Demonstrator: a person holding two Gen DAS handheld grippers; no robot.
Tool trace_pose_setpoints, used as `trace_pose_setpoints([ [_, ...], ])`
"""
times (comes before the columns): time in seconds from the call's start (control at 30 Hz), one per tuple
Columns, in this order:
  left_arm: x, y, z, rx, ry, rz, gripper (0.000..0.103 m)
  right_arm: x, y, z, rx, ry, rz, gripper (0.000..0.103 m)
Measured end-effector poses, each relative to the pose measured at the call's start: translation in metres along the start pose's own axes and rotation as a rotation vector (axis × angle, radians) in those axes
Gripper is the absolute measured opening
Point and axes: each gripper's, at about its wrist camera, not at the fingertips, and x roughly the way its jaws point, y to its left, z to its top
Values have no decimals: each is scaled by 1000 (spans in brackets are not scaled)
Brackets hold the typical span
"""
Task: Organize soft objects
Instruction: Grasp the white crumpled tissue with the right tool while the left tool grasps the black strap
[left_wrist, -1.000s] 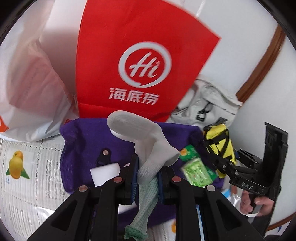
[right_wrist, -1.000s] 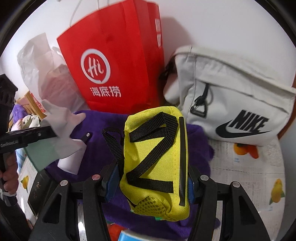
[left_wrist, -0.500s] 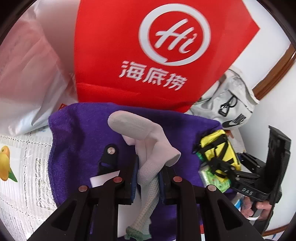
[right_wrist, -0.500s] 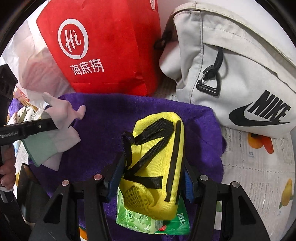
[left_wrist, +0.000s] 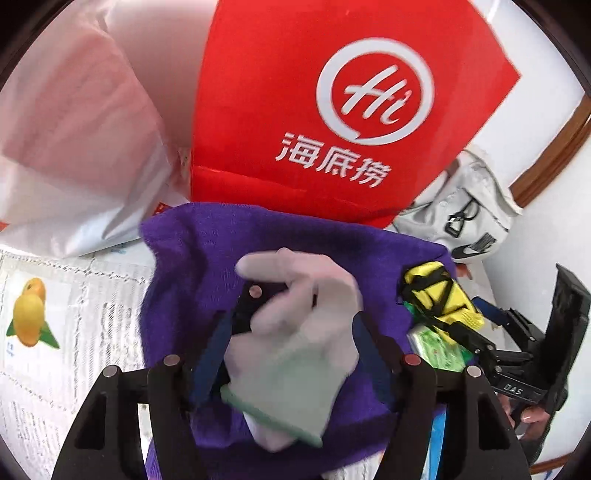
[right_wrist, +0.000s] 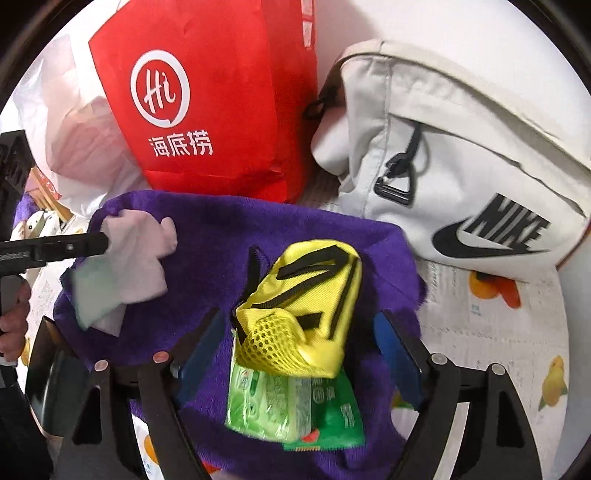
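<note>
Left tongs (left_wrist: 291, 354) spread wide, glove (left_wrist: 295, 332) released onto purple towel (left_wrist: 192, 266). Right tongs (right_wrist: 299, 354) likewise wide, yellow pouch (right_wrist: 310, 291) set at towel's 5 o'clock atop green packet (right_wrist: 291, 410). Placing step judged done; withdrawal called for next.

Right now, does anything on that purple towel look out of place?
Mostly the packet. A green plastic packet sits among fabric items, half under the yellow strapped pouch. The white knit glove lies crumpled on the purple towel.
</note>
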Motion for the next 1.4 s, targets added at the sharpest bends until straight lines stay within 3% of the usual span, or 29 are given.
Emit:
trace_pose_setpoints([
  [0.17,-31,2,-16,1,-26,47,66,-25,6,-14,31,-39,-22,82],
  [0.37,-79,5,-50,9,-80,65,65,-78,21,-47,60,-63,27,82],
  [0.5,-101,0,-78,19,-96,59,65,-112,52,-83,-10,-85,-9,82],
  [0.7,-131,-5,-129,47,-79,60,66,-143,90,-143,-100,-81,23,82],
  [0.9,-147,-4,-175,31,-96,7,66,-149,110,-195,-111,-29,53,79],
  [1.03,-151,-3,-201,54,-100,74,66,-148,119,-219,-120,-37,39,77],
  [1.27,-145,3,-240,63,-69,73,66,-126,122,-239,-89,-20,3,63],
  [1.4,-146,4,-256,71,-67,62,66,-118,120,-241,-53,-24,24,62],
])
